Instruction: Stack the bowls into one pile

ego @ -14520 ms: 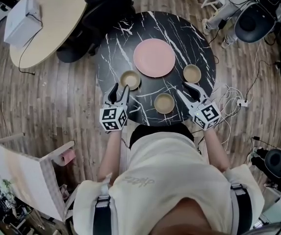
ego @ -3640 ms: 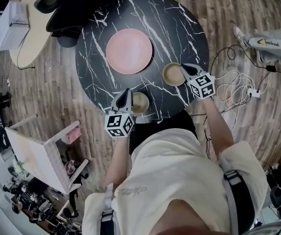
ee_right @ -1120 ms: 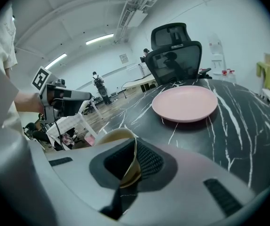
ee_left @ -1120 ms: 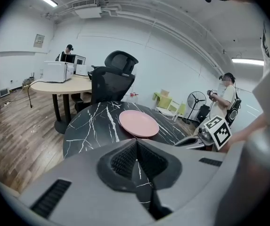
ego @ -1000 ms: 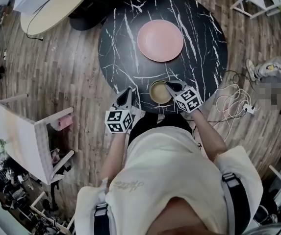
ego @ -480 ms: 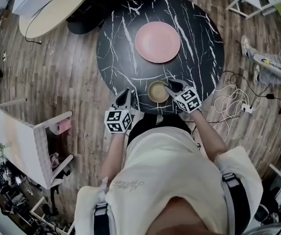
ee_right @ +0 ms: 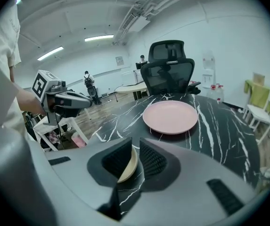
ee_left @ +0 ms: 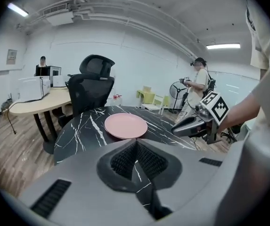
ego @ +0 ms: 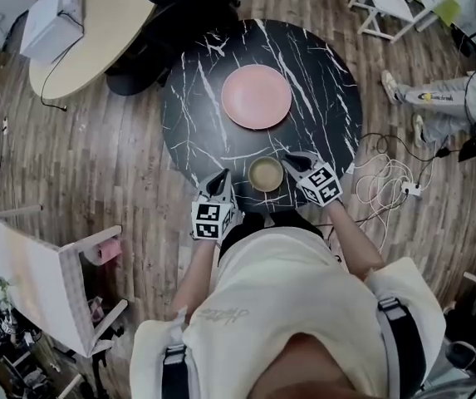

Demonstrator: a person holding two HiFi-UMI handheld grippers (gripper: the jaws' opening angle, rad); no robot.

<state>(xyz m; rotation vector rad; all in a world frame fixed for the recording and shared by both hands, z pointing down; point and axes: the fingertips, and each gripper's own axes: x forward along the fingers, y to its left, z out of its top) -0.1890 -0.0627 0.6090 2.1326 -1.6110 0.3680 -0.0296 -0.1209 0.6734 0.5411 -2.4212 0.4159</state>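
We are closing the right gripper (ee_right: 135, 149) around the top bowl (ee_right: 126, 169) rim. The left gripper (ee_left: 135, 153) is pinched together, empty. Lifting now may be tipping the pile (ego: 266, 174).

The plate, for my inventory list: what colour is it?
The plate is plain pink, clearest in the head view.

Both forearms reach forward from the torso, with the grippers side by side and tilted downward. The left gripper (ego: 219, 178) has its jaws pressed together on nothing. The right gripper (ego: 291, 159) is closing its jaws, and the bowl (ee_right: 127, 166) rim shows in the gap, not clamped.
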